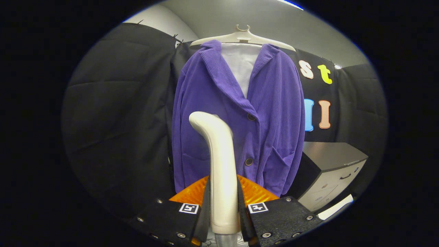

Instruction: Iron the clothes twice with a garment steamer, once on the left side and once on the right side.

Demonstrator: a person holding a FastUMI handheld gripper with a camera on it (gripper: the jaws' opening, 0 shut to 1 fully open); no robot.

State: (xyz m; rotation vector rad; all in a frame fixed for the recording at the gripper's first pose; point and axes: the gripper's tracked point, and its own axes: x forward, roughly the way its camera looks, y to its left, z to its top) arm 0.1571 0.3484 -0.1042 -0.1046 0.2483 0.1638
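A purple corduroy jacket hangs on a pale hanger against the booth's black wall, with a white lining showing at its collar. My gripper is shut on the cream handle of the garment steamer, which stands upright between the fingers. The steamer's curved head points toward the jacket's left front panel, about level with the upper button. Whether the head touches the cloth cannot be told. Two dark buttons run down the jacket's front, and a pocket sits low on its right panel.
A grey cabinet with a dark top stands to the right of the jacket, close to its hem. Black quilted cloth covers the wall to the left. A grey ceiling shows above the hanger.
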